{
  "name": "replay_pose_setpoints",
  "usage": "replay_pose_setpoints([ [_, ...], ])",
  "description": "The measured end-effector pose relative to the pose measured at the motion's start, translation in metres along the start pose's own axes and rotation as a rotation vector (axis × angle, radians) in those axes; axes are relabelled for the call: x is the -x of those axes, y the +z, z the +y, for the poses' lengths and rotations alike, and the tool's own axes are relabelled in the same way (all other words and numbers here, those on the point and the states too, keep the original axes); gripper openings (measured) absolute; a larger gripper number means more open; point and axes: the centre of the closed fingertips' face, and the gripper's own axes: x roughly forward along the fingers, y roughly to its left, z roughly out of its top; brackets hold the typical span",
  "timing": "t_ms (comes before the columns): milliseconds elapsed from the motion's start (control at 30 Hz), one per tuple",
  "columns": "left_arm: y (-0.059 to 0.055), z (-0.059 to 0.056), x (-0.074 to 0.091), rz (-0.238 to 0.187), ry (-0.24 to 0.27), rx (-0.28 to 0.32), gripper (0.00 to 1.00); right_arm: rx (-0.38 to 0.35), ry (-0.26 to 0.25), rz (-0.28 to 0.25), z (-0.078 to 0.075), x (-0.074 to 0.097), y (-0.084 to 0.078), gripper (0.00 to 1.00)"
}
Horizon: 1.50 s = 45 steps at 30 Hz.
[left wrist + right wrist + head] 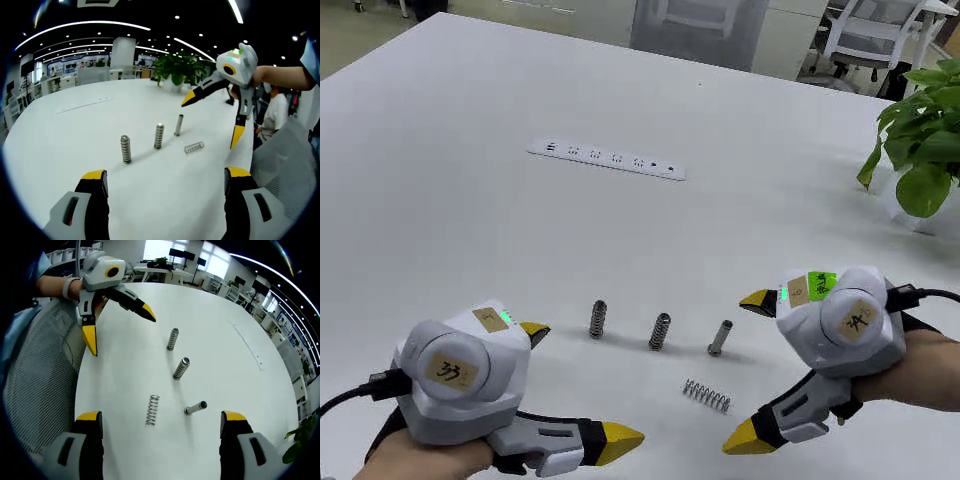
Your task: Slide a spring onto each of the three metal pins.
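Observation:
Three upright metal pins stand in a row on the white table (470,220). The left pin (598,318) and the middle pin (660,331) each carry a spring. The right pin (720,337) is bare. A loose spring (707,395) lies flat in front of the bare pin. My left gripper (578,385) is open, left of the row, with nothing in it. My right gripper (748,370) is open too, its jaws either side of the space right of the loose spring. The left gripper view has the bare pin (178,125) and loose spring (194,147); the right gripper view has them too (195,408), (152,409).
A white power strip (608,159) lies flat farther back on the table. A potted plant (920,140) stands at the right edge. Office chairs (875,35) are beyond the far edge. A mesh chair (40,375) is near the table's front edge.

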Motion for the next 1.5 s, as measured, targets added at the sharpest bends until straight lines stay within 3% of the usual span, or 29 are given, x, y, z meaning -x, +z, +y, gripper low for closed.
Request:
replay_pose_setpoints([
  [333,0.0,-0.001,0.0,0.0,0.004,-0.007,0.98,-0.186,-0.069,-0.076,0.005,0.016,-0.019,0.99],
  [633,-0.002,-0.003,-0.001,0.009,0.006,-0.017,0.98,-0.288,-0.116,-0.117,0.017,0.032,-0.036,0.98],
  [967,-0.007,-0.004,-0.003,0.025,0.0,-0.022,0.98,-0.339,-0.13,-0.123,0.033,0.041,-0.052,0.97],
  [1300,-0.012,-0.009,-0.003,0.049,-0.017,-0.035,0.97,-0.368,-0.148,-0.151,0.036,0.043,-0.05,0.97],
  [1500,-0.013,-0.015,-0.004,0.099,-0.078,-0.117,0.96,-0.368,-0.153,-0.163,0.041,0.046,-0.052,0.97],
])
